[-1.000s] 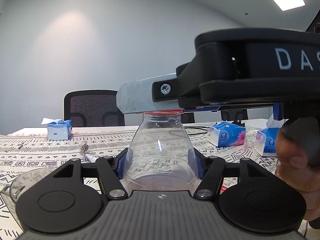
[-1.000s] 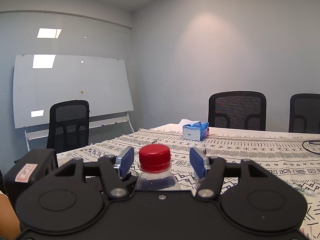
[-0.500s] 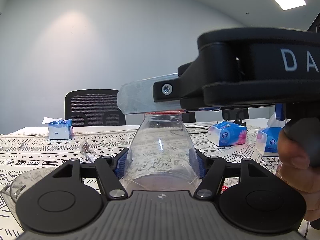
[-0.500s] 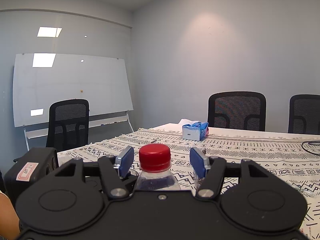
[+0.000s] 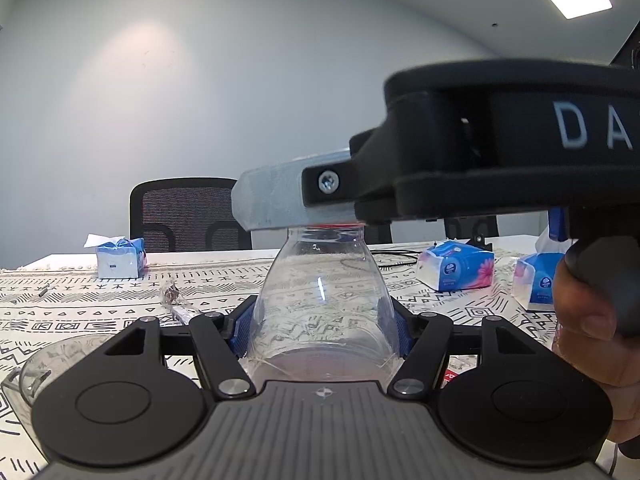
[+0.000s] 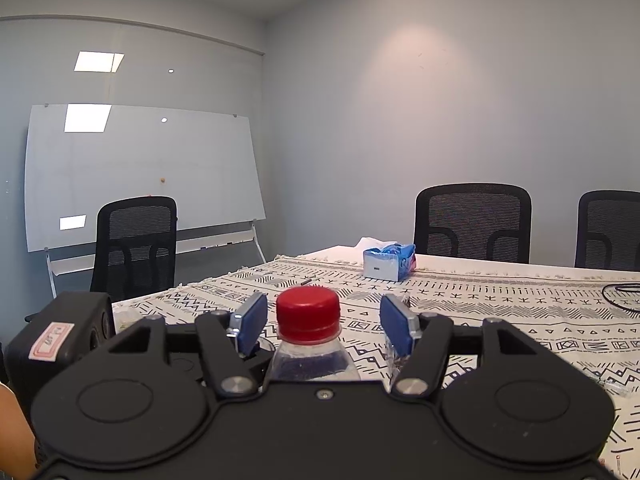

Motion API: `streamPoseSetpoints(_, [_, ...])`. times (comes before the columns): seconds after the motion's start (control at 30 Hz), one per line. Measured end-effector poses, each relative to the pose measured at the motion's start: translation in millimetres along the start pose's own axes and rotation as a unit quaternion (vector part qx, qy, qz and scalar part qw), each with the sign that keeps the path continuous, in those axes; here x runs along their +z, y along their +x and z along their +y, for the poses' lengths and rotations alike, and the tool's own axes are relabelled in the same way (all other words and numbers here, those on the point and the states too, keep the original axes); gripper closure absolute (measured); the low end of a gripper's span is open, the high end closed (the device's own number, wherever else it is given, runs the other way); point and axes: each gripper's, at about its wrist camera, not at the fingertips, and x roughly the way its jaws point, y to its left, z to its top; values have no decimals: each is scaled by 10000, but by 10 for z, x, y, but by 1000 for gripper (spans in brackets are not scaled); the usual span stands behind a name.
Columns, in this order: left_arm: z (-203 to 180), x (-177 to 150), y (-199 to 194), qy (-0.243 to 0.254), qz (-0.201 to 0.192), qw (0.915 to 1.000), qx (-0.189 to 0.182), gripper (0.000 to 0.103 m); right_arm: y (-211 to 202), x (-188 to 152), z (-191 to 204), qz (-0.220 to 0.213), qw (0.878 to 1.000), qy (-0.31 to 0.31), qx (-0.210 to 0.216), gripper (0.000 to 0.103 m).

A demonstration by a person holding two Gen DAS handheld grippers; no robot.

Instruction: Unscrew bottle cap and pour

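A clear plastic bottle (image 5: 324, 300) stands upright between the blue pads of my left gripper (image 5: 324, 328), which is shut on its body. The other gripper's body (image 5: 500, 160) reaches in from the right over the bottle top and hides most of the cap; only a red sliver shows. In the right wrist view the red cap (image 6: 308, 312) sits between the pads of my right gripper (image 6: 322, 322). Both blue pads stand apart from the cap, with a gap on each side, so this gripper is open.
A clear measuring cup (image 5: 52, 364) sits low at the left. Tissue packs (image 5: 120, 258) (image 5: 456, 266) (image 5: 536, 280) lie on the patterned tablecloth (image 6: 500, 308). A person's hand (image 5: 588, 340) holds the right gripper. Black chairs (image 6: 472, 220) and a whiteboard (image 6: 140, 176) stand behind.
The right gripper has drifted very slightly to the right in the left wrist view. The bottle, the cap and both gripper openings look the same.
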Motion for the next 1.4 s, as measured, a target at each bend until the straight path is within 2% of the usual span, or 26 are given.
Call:
streamPoseSetpoints(0.07, [0,-1,-1,5,-3,10000,-10,40,-8,2,-1,-59,10000,-45,24,69])
streamPoseSetpoints(0.23, [15,1,0,-40,16,10000,-35,40,-6,-20,-59,-129,9991,-177,373,70])
streamPoseSetpoints(0.43, [27,4,1,-70,47,9999,-140,44,-11,-29,-229,-199,9923,-398,1152,69])
streamPoseSetpoints(0.47, [27,4,2,-71,52,9999,-141,44,-1,-5,-252,-135,9921,-339,1200,68])
streamPoseSetpoints(0.5, [25,4,4,-74,59,9999,-137,44,11,22,-276,-58,9919,-268,1243,58])
streamPoseSetpoints(0.57, [20,6,8,-75,68,9999,-119,44,-13,75,-223,-32,9947,-283,991,41])
streamPoseSetpoints(0.73, [-14,6,13,-23,75,10000,-37,44,-63,204,63,47,9993,-339,118,42])
streamPoseSetpoints(0.77, [-19,6,14,-16,75,10000,-22,44,-42,209,105,117,9993,-344,-90,47])
streamPoseSetpoints(0.8, [-21,7,17,-14,78,10000,-16,44,-20,210,145,205,9988,-350,-265,62])
streamPoseSetpoints(0.83, [-19,8,21,-17,82,10000,-16,44,-12,206,157,238,9989,-340,-221,71])
streamPoseSetpoints(0.93, [8,9,28,-65,80,9999,-50,43,-22,195,211,262,9982,-538,-21,70])
streamPoseSetpoints(1.03, [59,7,36,-156,84,9998,-94,43,4,172,82,136,9957,-775,483,70])
streamPoseSetpoints(1.1, [77,3,36,-179,81,9997,-126,44,34,167,-138,56,9902,-723,1193,70])
streamPoseSetpoints(1.2, [68,-1,39,-130,90,9997,-184,44,91,193,-423,71,9772,-577,2041,70])
streamPoseSetpoints(1.27, [57,-1,42,-98,97,9997,-211,44,126,216,-535,162,9717,-431,2316,69])
streamPoseSetpoints(1.33, [60,-2,42,-109,98,9996,-226,44,138,236,-551,282,9723,-303,2301,64])
streamPoseSetpoints(1.37, [66,-4,41,-123,98,9996,-228,44,128,240,-523,324,9751,-271,2178,54])
streamPoseSetpoints(1.4, [69,-5,41,-132,98,9996,-230,44,100,234,-439,323,9809,-349,1886,47])
